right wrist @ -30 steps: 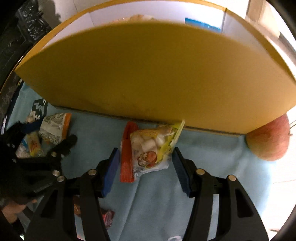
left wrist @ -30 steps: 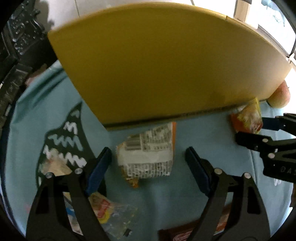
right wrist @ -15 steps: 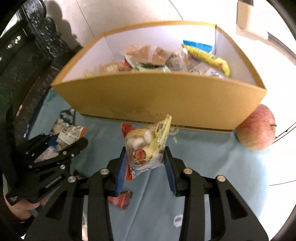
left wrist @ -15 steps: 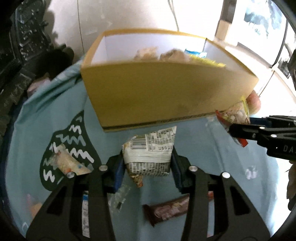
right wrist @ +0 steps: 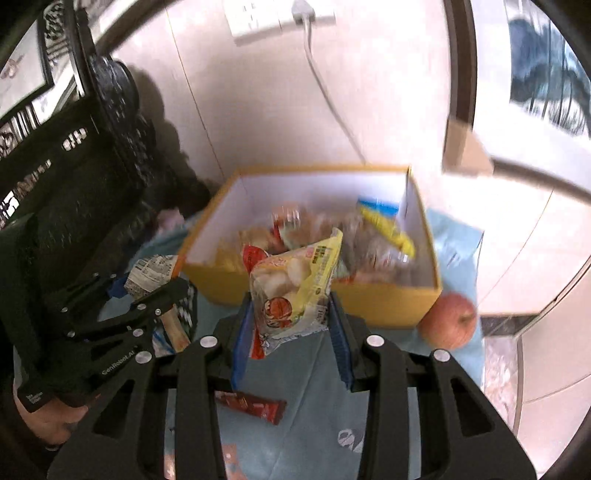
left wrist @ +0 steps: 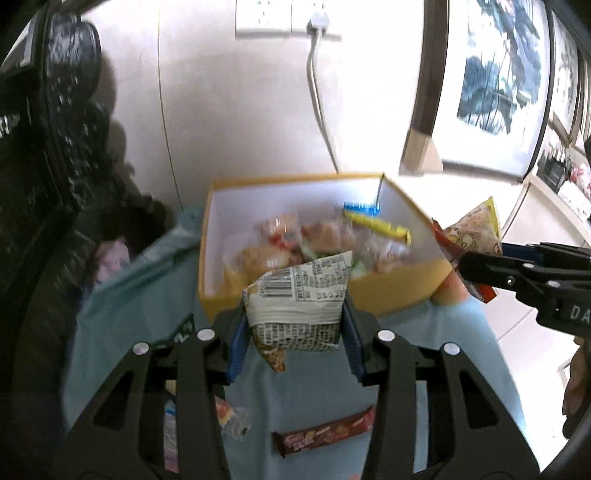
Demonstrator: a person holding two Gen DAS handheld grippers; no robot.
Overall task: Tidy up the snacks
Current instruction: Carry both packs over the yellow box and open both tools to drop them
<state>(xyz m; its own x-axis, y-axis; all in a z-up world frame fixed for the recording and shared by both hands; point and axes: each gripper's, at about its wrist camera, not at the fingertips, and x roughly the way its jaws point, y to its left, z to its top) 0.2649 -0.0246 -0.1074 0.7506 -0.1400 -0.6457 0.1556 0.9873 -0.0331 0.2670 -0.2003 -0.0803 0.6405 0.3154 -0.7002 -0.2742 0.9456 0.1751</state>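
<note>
Snacks fill the open yellow cardboard box (left wrist: 399, 291) that stands on a light blue cloth (left wrist: 314, 398); the box's white inside holds a blurred heap of wrapped packets, among them a long yellow packet (left wrist: 380, 227) with a blue one beside it near the far right corner. Two more snacks are in the air in front of the box. The left gripper (left wrist: 293, 336) has its blue pads pressed on both sides of a white snack packet (left wrist: 299, 306) printed with a barcode and small text, its orange corner hanging below. The right gripper (right wrist: 291, 332) is clamped the same way on a yellow and white snack bag (right wrist: 291, 291) with a cartoon picture and a red edge. Both packets hang clear of the cloth, at about the level of the box's near wall.

On the cloth under the grippers lies a brown and red chocolate bar (left wrist: 325, 435), with a crumpled clear wrapper (left wrist: 234, 421) to its left. An apple (right wrist: 448, 319) rests on the cloth, touching the box's near right corner. Behind the box a white cable (left wrist: 321, 107) runs down the pale wall from a plugged socket (left wrist: 280, 18). A hand (right wrist: 48, 421) grips the left gripper's handle in the right wrist view.
</note>
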